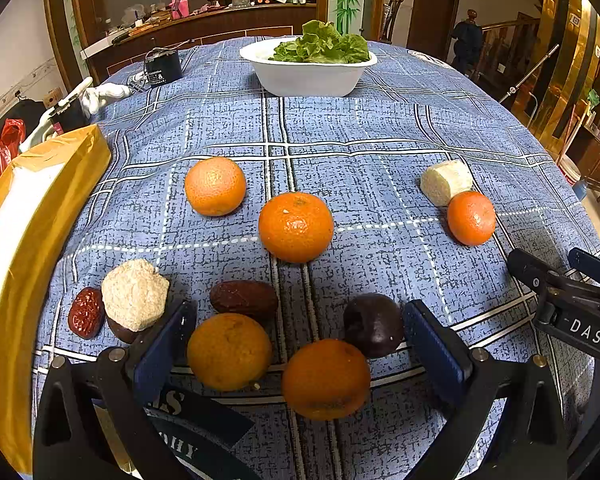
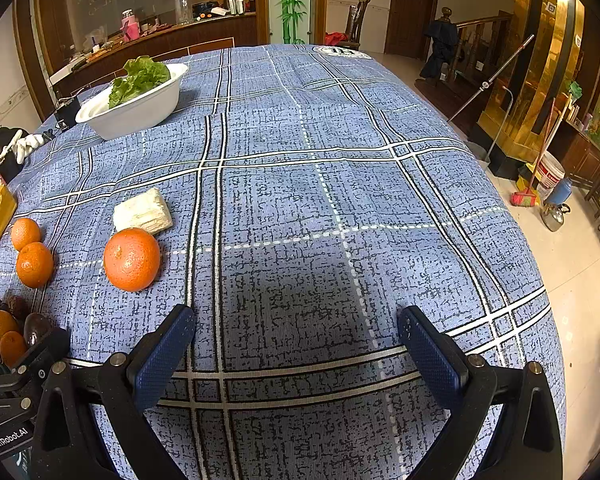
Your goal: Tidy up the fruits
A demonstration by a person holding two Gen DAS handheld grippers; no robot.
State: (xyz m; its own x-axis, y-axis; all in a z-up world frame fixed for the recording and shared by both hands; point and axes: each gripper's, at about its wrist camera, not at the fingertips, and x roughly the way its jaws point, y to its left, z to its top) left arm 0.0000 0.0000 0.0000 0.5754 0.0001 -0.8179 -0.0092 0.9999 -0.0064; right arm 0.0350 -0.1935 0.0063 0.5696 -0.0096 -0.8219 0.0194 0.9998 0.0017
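Observation:
Several oranges lie on the blue checked tablecloth. My left gripper is open above the near fruits: two oranges, a dark purple fruit and a brown date sit between its fingers, untouched. Farther off lie two oranges. A fifth orange rests against a white chunk. My right gripper is open over bare cloth, with nothing between its fingers.
A white bowl of lettuce stands at the far side. A yellow-edged box lies along the left. A pale crumbly lump and a red date sit near the left finger. The table edge drops off at right.

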